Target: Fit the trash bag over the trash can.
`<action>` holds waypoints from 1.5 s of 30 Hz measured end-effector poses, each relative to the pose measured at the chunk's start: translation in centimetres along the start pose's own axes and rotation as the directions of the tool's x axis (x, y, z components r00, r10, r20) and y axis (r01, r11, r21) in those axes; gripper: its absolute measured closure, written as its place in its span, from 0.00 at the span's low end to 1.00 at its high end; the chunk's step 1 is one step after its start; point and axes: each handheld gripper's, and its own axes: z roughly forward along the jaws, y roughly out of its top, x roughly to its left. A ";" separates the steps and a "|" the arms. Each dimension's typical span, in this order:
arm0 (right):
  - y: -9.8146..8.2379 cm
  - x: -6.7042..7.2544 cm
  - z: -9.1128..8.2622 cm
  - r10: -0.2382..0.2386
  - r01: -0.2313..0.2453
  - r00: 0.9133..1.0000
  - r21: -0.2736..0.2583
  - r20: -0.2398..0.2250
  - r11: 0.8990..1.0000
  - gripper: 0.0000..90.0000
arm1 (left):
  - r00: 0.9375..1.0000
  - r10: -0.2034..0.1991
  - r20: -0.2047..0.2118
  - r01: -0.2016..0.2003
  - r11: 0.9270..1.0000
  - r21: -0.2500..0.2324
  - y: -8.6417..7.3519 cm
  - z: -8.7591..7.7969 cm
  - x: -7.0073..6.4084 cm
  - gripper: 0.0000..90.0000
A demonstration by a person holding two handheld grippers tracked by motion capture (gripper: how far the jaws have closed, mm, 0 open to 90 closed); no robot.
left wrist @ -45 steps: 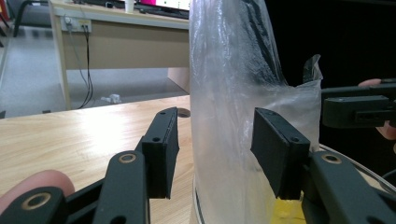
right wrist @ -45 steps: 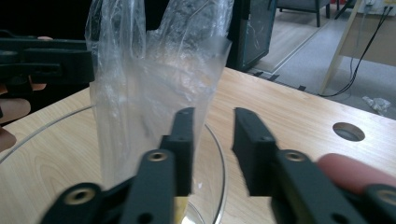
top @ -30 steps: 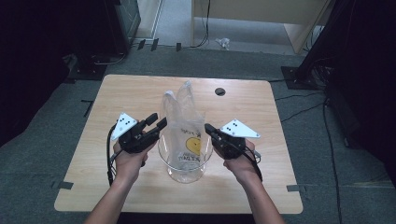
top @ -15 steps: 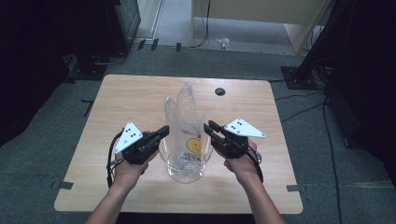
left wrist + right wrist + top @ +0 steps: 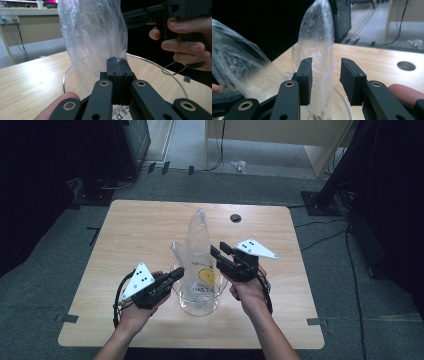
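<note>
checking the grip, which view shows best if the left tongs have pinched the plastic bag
The left gripper view: the left tongs sit shut on the plastic bag's edge. The high view shows them small at the bag's side; the right gripper view shows the bag, not that pinch.

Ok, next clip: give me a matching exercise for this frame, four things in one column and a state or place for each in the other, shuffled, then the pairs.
Things:
1. left gripper
2. right gripper
3. plastic bag
4. glass bowl

States or places:
A. stands up tall out of the bowl
B. jaws apart, a strip of bag film between them
C. sits on the table between the two hands
D. jaws pressed together on the bag's edge

Pairs: 1-D, 2-B, 3-A, 4-C
</note>
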 end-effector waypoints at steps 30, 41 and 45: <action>-3.8 -1.3 -2.2 -0.126 0.122 0.991 0.077 0.049 0.989 1.00 | 1.000 -0.015 -0.002 0.015 0.999 0.036 -2.7 -3.5 -1.1 1.00; -4.7 -0.8 -4.9 -0.150 0.146 0.987 0.063 0.055 0.987 1.00 | 0.996 -0.004 0.086 0.000 0.999 0.047 -3.5 -4.1 -3.4 1.00; -5.3 -1.1 -5.8 -0.141 0.137 0.989 0.073 0.050 0.988 1.00 | 0.994 0.004 0.106 -0.009 0.999 0.052 -3.9 -4.0 -3.8 1.00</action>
